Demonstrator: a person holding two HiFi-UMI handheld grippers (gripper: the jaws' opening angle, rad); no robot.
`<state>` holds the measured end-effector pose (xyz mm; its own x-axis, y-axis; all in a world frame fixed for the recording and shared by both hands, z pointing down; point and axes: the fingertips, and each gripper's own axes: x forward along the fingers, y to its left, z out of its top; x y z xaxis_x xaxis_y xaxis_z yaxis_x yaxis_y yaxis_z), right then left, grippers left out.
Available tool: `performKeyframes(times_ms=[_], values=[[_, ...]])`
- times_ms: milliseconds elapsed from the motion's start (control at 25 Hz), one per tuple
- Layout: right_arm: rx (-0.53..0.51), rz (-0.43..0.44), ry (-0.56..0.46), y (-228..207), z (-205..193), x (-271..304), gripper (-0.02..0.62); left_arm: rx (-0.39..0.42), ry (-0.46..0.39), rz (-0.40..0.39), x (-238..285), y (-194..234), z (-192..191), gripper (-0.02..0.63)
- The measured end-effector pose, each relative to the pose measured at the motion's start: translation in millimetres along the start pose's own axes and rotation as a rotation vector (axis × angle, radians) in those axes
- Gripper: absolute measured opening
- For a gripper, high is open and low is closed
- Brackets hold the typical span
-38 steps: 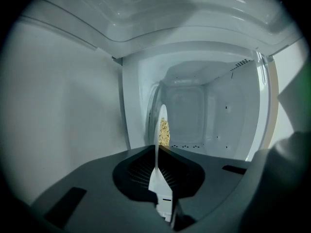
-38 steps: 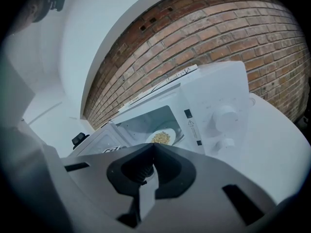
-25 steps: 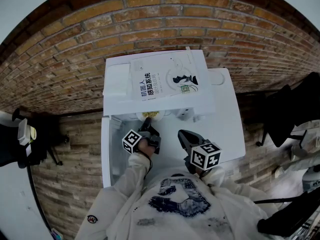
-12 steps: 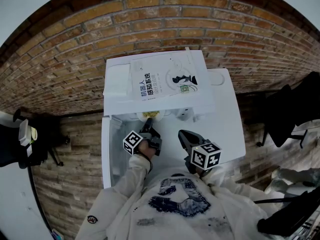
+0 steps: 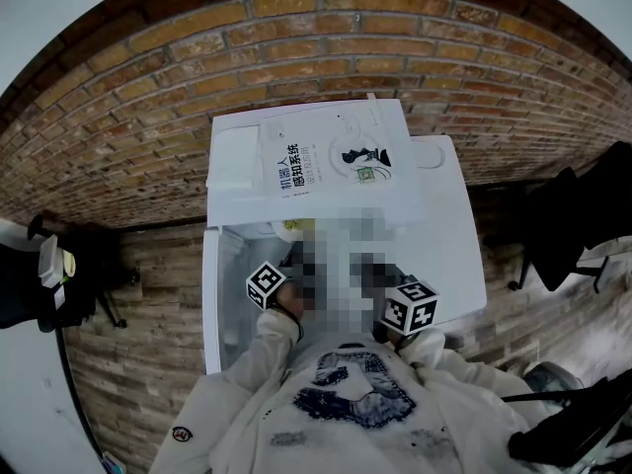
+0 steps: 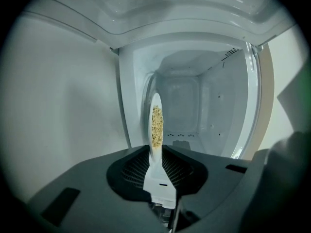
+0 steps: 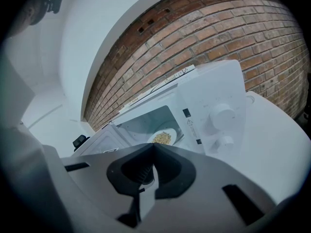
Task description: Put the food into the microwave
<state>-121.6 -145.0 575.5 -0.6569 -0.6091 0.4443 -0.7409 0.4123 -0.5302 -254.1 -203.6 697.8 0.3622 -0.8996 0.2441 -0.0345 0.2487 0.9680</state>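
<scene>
Left gripper view: grainy food [image 6: 156, 125], thin plate [image 6: 157, 171]

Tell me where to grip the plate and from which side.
Grip the plate by its bare near rim, coming in level from the microwave's open front, with fingers above and below. The food fills the middle, so the thin flat rim is the only clear part. The left gripper is clamped there.
</scene>
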Motion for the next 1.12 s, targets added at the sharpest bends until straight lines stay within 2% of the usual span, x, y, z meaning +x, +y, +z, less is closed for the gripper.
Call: performKeyframes(times_ms=[400, 560, 1120], values=[[0.009, -0.002, 0.002, 0.0, 0.0, 1.3, 0.014, -0.013, 0.017, -0.009, -0.6, 1.0, -3.3, 0.071], [0.011, -0.003, 0.005, -0.1, -0.6, 1.7, 0.014, -0.021, 0.014, 0.005, -1.4, 5.7, -3.0, 0.023], [0.018, -0.005, 0.004, -3.9, 0.1, 2.3, 0.014, -0.021, 0.004, 0.008, 9.2, 4.7, 4.8, 0.023]])
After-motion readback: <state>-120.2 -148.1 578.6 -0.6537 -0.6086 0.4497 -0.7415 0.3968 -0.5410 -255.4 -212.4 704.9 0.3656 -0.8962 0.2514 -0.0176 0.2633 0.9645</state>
